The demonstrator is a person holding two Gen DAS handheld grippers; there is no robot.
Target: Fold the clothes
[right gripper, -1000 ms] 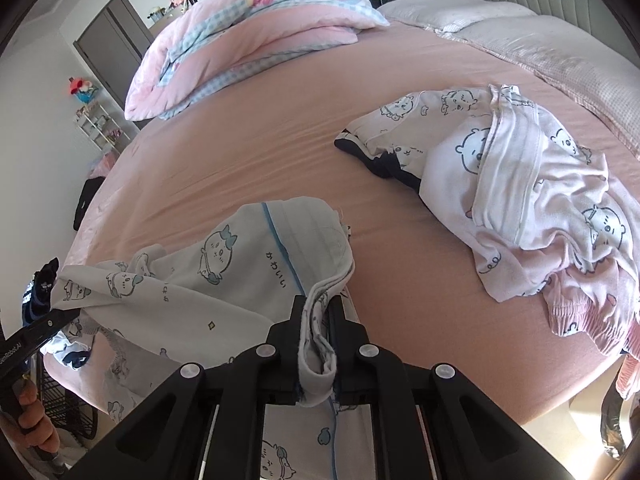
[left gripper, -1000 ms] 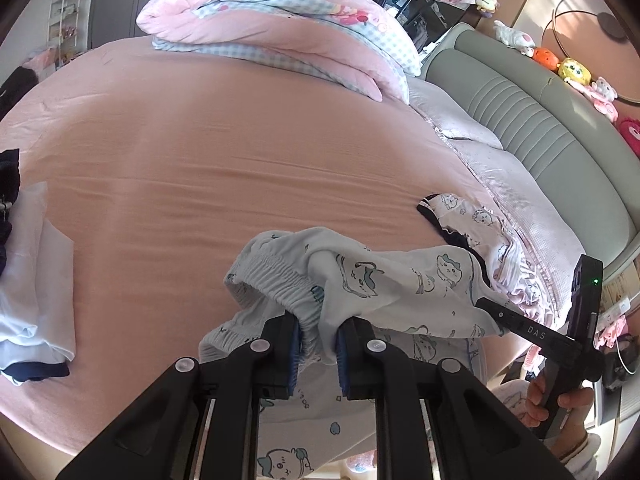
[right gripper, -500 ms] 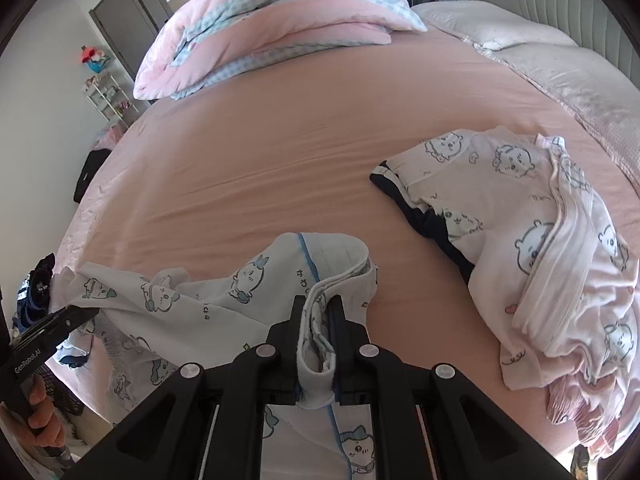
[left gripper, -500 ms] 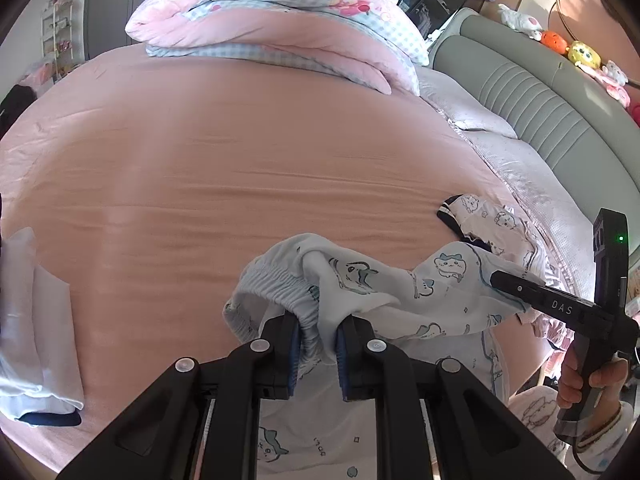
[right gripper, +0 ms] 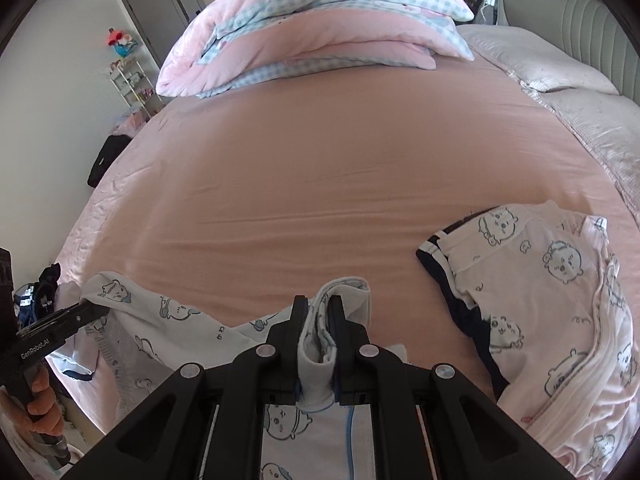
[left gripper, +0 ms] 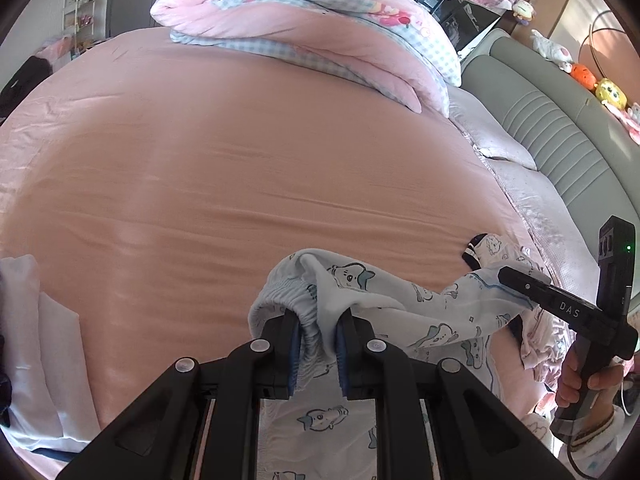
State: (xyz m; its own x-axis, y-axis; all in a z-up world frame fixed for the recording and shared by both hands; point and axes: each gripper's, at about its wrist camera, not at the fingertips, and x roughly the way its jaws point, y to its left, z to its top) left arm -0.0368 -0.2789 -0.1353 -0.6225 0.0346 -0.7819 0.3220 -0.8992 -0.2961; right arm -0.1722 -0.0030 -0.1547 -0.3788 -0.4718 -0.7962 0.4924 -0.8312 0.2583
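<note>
Pale blue pyjama trousers [left gripper: 400, 300] printed with cartoon animals hang stretched between both grippers above the near edge of the pink bed [left gripper: 240, 160]. My left gripper [left gripper: 318, 320] is shut on the gathered elastic waistband. My right gripper [right gripper: 319, 308] is shut on a bunched fold of the same trousers [right gripper: 168, 316]. In the left wrist view the right gripper [left gripper: 508, 278] shows at the right, held by a hand [left gripper: 580, 380]. The right wrist view has the left gripper [right gripper: 92, 312] at the lower left, with a hand [right gripper: 40, 404] on its handle.
A heap of pink cartoon-print clothes with a dark garment [right gripper: 560, 300] lies on the bed's right. Folded white and pale blue items [left gripper: 36, 360] lie at the left edge. A pink and checked duvet [left gripper: 312, 28] is piled at the back, a grey headboard [left gripper: 560, 136] to the right.
Both grippers have moved forward over the bed with the trousers, and the cloth between them is pulled straighter. The pink clothes heap now sits farther right in the right wrist view.
</note>
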